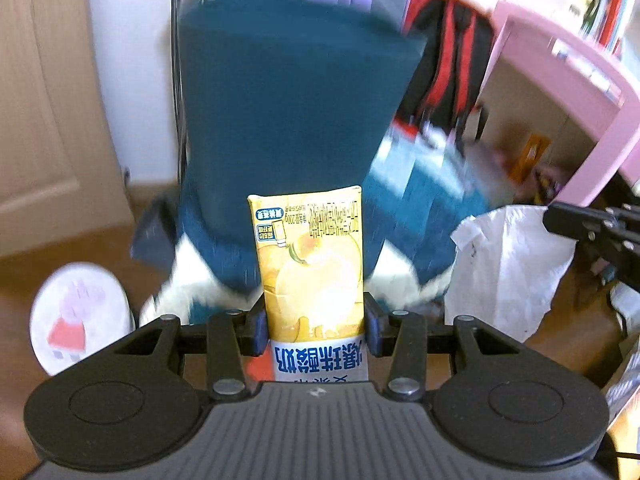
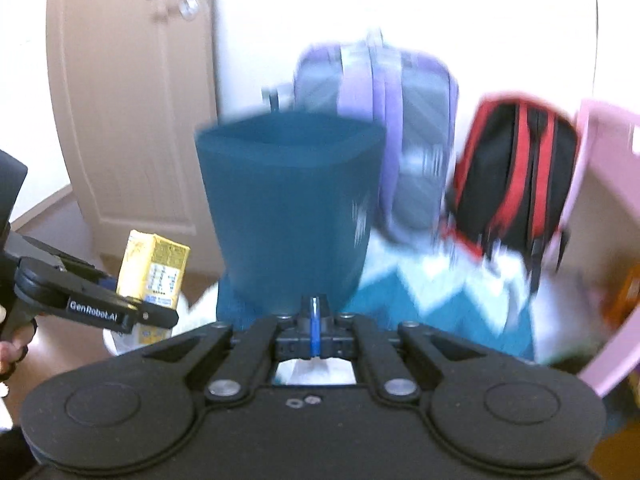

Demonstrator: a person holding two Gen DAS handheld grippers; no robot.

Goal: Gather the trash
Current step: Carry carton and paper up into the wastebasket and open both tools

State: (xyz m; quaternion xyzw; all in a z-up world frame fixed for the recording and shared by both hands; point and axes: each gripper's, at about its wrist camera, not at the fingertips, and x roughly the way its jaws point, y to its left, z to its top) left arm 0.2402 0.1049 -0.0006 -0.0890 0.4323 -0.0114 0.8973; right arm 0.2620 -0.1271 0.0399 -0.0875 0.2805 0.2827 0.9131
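A yellow drink carton (image 1: 310, 264) with an apple picture stands between the blue pads of my left gripper (image 1: 316, 328), which is shut on its lower part. The right wrist view shows the same carton (image 2: 154, 268) in the left gripper (image 2: 156, 314) at the left edge. My right gripper (image 2: 315, 326) has its blue pads pressed together. A crumpled white plastic bag (image 1: 508, 268) hangs from the right gripper's tip (image 1: 560, 216). A tall dark teal bin (image 2: 288, 208) stands straight ahead of both grippers, blurred, and fills the left wrist view as the teal bin (image 1: 288, 100).
Behind the bin lean a purple suitcase (image 2: 404, 120) and a black and red backpack (image 2: 516, 176). A pink furniture frame (image 1: 568, 92) stands to the right, a beige door (image 2: 132, 112) to the left. A teal and white rug (image 2: 440, 304) and a round white cartoon-printed object (image 1: 80, 316) lie on the wooden floor.
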